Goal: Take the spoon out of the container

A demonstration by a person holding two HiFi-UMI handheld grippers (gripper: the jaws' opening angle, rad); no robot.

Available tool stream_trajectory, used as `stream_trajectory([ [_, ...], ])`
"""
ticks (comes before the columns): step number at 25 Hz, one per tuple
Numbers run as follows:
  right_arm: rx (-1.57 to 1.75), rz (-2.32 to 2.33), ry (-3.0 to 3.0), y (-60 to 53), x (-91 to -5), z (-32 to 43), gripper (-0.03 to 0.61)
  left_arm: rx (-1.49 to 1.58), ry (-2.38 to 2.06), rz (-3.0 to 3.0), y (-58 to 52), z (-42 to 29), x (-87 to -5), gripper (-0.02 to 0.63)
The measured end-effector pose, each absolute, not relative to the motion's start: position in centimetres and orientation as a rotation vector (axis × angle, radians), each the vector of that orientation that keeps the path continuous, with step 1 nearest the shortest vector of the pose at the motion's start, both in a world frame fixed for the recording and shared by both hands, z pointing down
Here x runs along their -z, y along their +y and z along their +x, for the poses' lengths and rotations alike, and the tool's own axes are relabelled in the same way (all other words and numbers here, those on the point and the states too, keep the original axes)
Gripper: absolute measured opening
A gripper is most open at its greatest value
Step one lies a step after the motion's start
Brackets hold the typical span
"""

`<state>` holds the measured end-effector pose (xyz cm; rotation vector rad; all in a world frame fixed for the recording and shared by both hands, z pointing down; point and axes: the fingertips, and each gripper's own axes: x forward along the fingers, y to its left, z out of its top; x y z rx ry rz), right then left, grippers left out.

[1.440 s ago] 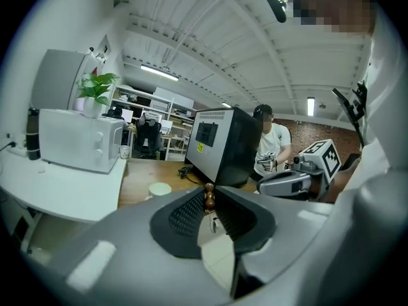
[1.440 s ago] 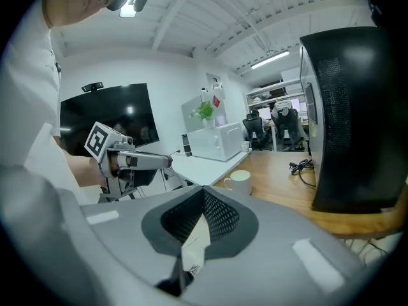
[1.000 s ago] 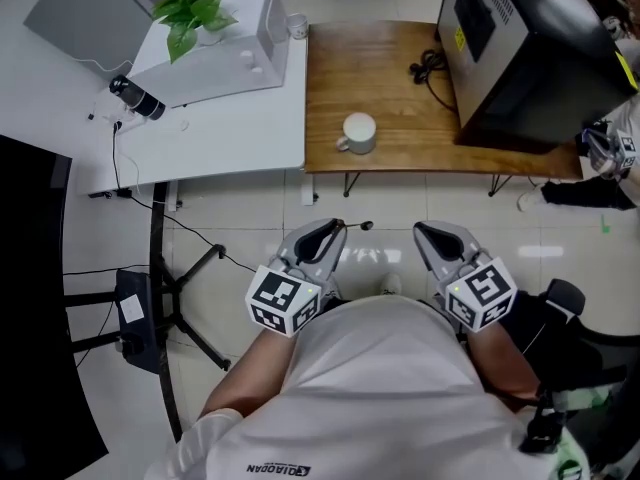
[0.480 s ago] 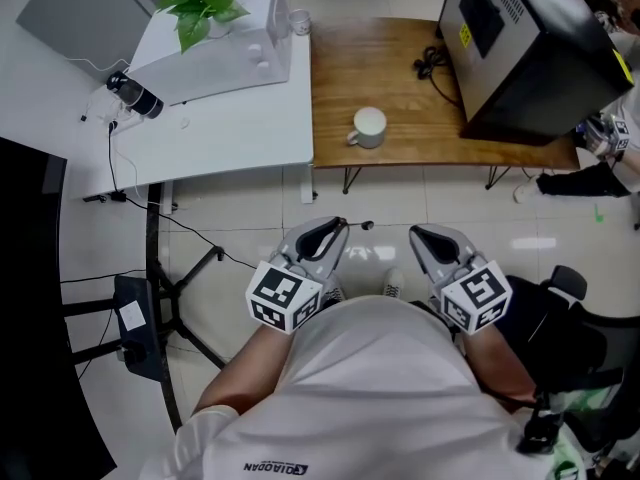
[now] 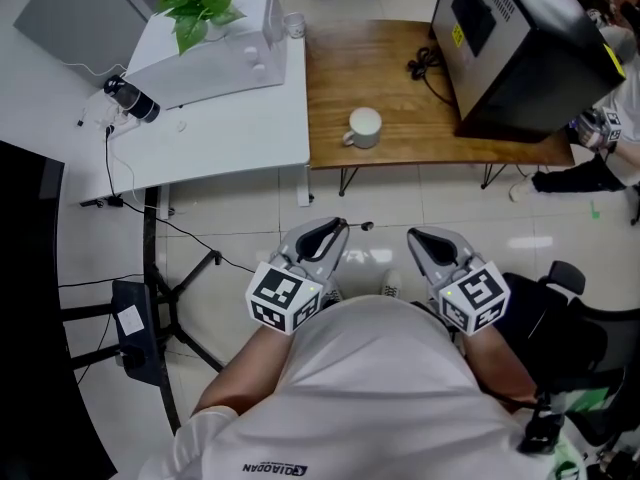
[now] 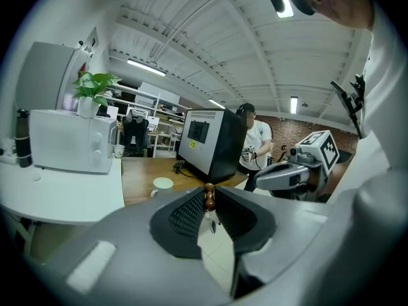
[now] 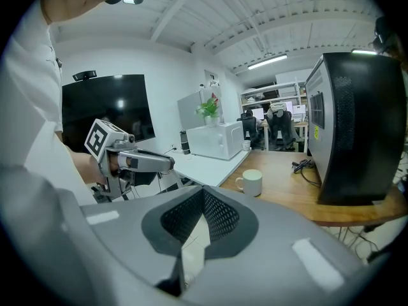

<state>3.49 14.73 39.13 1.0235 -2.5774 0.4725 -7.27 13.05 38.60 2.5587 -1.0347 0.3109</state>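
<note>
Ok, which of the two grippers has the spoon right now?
The left gripper: the spoon is pinched by its brown beaded handle between the jaw tips. The right gripper has its jaws closed together with nothing between them.

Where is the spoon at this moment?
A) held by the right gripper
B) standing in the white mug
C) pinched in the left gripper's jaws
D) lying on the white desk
C: the left gripper view shows the spoon, by its brown handle, pinched between the jaws of the left gripper; the right gripper is shut on nothing, and no spoon shows in the mug.
</note>
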Motion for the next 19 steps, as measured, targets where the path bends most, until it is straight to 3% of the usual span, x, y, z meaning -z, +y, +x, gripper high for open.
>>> stream_trajectory([
  [19,-0.451,1.066,-2.577,14.78,-38.74,4.39,0.006,-0.315,-1.044,2.560,12.97,-6.94,-38.37,0.055],
])
